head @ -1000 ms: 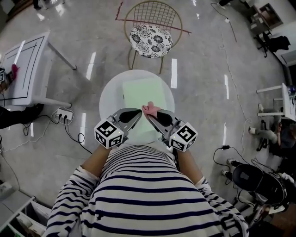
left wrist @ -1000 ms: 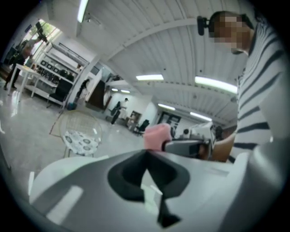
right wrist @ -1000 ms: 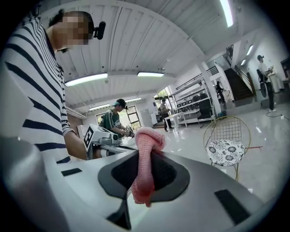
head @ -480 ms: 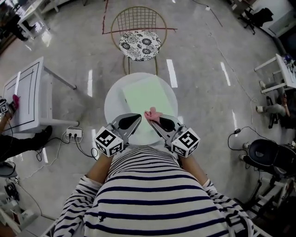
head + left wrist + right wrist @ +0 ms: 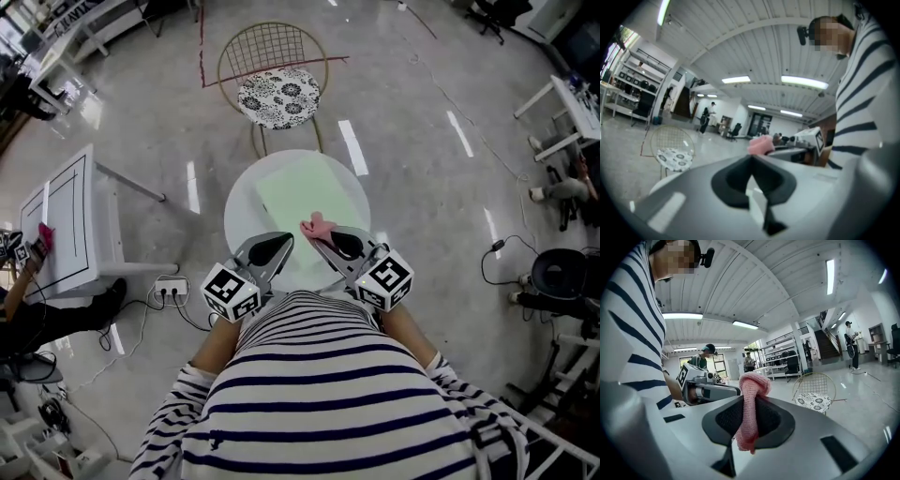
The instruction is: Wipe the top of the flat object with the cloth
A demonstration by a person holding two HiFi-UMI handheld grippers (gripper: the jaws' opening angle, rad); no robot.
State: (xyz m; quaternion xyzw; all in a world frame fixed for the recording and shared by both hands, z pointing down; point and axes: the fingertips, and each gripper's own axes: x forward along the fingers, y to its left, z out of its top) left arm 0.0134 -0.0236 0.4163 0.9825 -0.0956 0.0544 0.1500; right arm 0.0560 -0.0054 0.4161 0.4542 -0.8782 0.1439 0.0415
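A pale green flat board lies on a round white table in front of me. My right gripper is shut on a pink knitted cloth, held above the board's near edge. In the right gripper view the cloth stands bunched between the jaws and hangs a little below them. My left gripper is shut with nothing in it, level with the right one, just left of the cloth. From the left gripper view the pink cloth shows past the closed jaws.
A gold wire chair with a patterned cushion stands beyond the table. A white side table is at the left, with a power strip and cables on the floor. A black stool and desk legs are at the right.
Both grippers keep their pose and the cloth stays gripped. My head view has shifted, so the table and chair sit slightly more to the right and lower.
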